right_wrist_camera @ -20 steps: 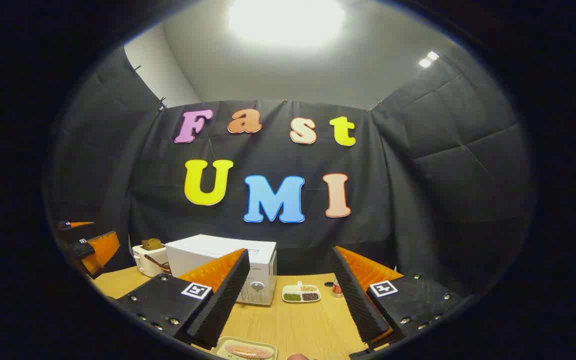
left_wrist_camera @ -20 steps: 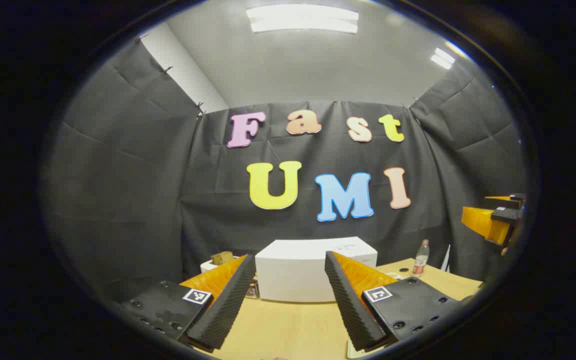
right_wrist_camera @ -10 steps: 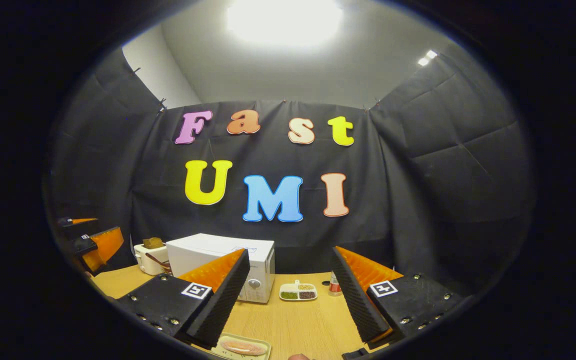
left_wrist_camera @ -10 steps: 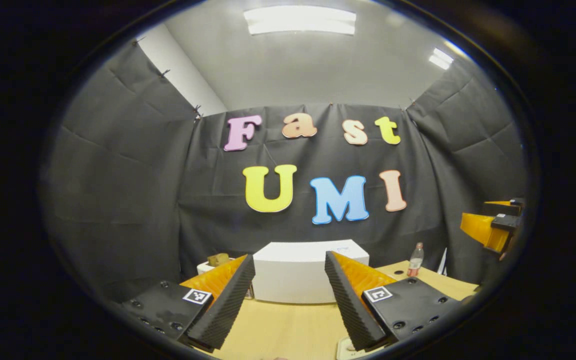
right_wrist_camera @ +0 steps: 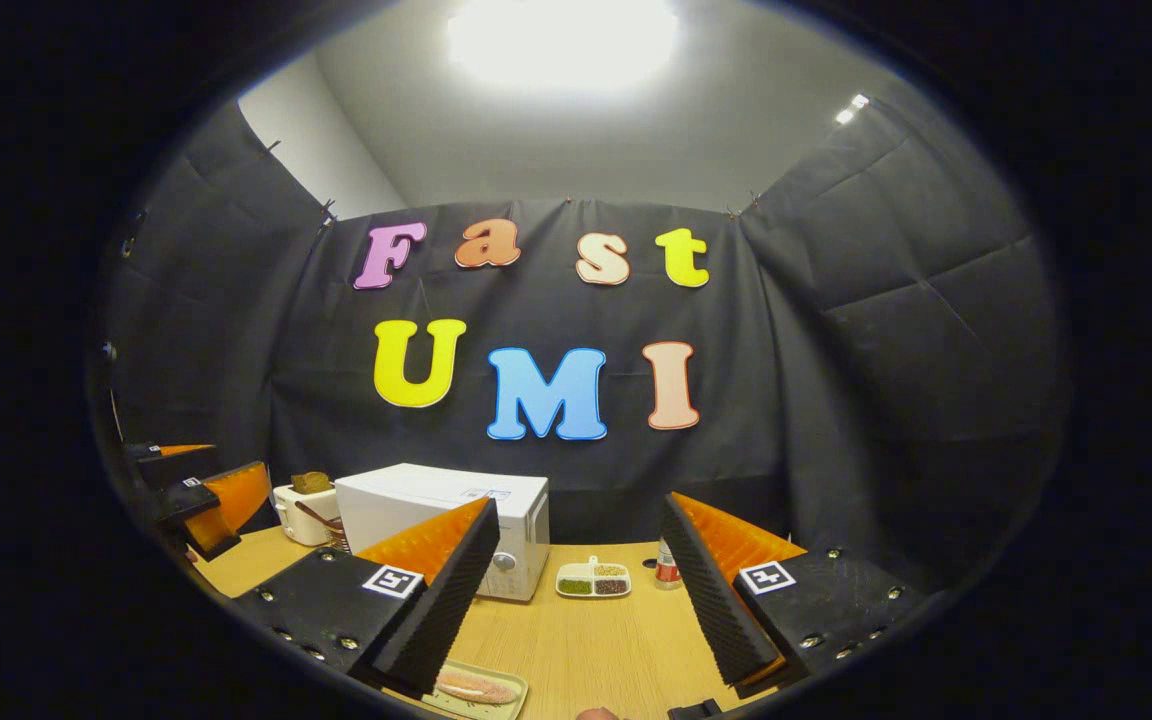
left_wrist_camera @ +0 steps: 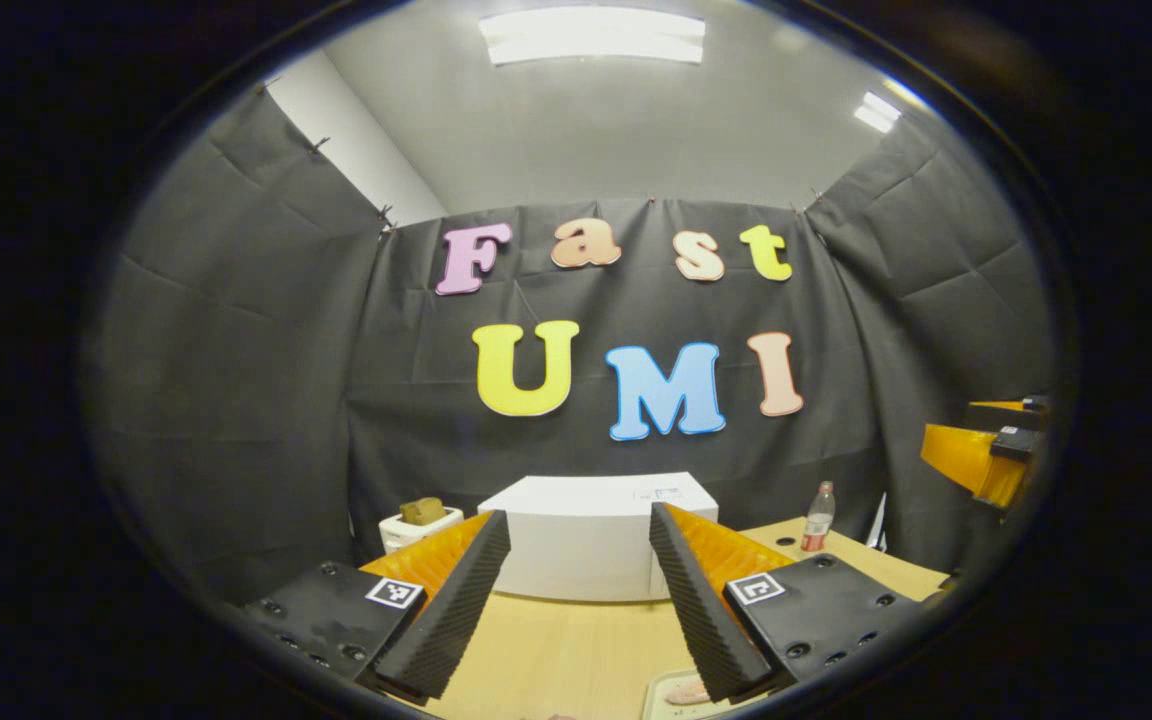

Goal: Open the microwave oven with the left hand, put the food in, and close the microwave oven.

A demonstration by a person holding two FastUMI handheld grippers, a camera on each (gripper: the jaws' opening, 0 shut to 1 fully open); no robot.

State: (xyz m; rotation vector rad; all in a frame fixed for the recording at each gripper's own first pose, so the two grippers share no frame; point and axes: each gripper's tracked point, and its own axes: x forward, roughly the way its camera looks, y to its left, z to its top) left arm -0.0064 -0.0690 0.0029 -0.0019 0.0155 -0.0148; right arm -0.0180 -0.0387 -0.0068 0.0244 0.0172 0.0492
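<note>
1. White microwave (left_wrist_camera: 596, 535) sitting on the wooden desk (left_wrist_camera: 576, 650) against the booth's back wall, door shut.
2. Left tool (left_wrist_camera: 576, 610) up in the air in front of the microwave, fingers spread wide, nothing between them.
3. Right tool (right_wrist_camera: 576, 610) also hanging above the desk with a wide gap between its fingers, gripping nothing, off to the right of the microwave (right_wrist_camera: 441, 525).
4. Food: a pinkish sausage-looking piece on a small tray (right_wrist_camera: 476, 687), on the desk well in front of the microwave, close under the right tool. Same tray (left_wrist_camera: 681, 692) peeking out beside the left tool's right finger.
5. Toaster (right_wrist_camera: 301, 510) with a brown slice in it just left of the microwave.
6. Divided dish (right_wrist_camera: 593, 581) of grains just right of the microwave, with a small bottle (right_wrist_camera: 667, 570) beside it.
</note>
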